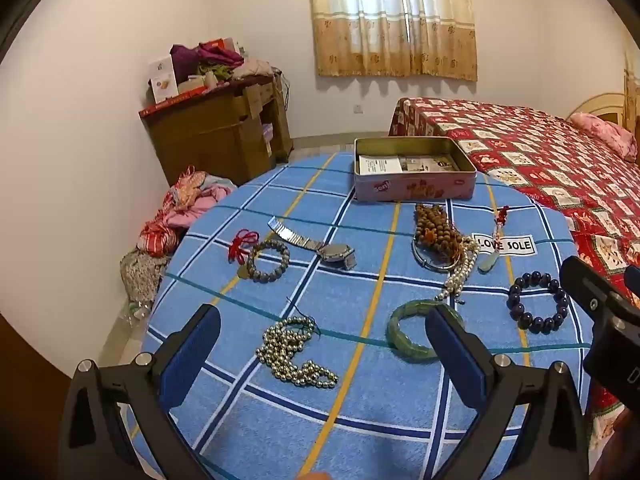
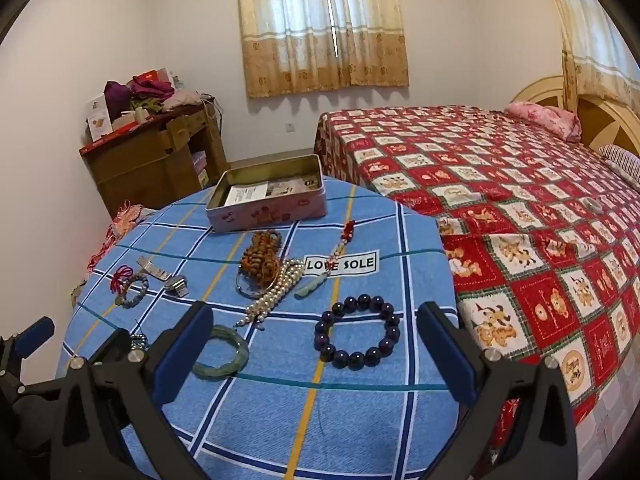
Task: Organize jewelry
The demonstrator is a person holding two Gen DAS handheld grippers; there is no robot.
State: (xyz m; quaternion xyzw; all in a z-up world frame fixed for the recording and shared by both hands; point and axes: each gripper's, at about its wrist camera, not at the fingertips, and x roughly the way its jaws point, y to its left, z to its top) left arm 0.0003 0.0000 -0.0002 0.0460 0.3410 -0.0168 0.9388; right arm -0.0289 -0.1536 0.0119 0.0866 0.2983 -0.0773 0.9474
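- Blue plaid cloth (image 1: 280,408) covers the round table, with a red patchwork bed (image 2: 520,184) at the right of both views and a curtained window (image 1: 394,20) at the top.
- An open pink tin (image 1: 414,170) sits at the far edge of the table, papers lying inside it.
- Left wrist view: the left gripper (image 1: 322,354) hangs above the cloth with its jaws spread wide and nothing between the pads. A silver bead chain (image 1: 298,354) lies between the fingers in the frame, and the green bangle (image 1: 420,330) is partly behind the right-hand finger.
- Right wrist view: the right gripper (image 2: 316,354) is likewise spread wide and holds nothing. The dark blue bead bracelet (image 2: 357,331) lies on the cloth between its fingers in the frame.
- Mid-table lie a wristwatch (image 1: 320,246), a grey bead bracelet (image 1: 269,261) beside a red cord knot (image 1: 242,243), a brown bead heap (image 1: 436,230) and a pearl strand (image 1: 460,276).
- A jade pendant (image 2: 314,285) lies over the "LOVE SOLE" label (image 2: 352,264).
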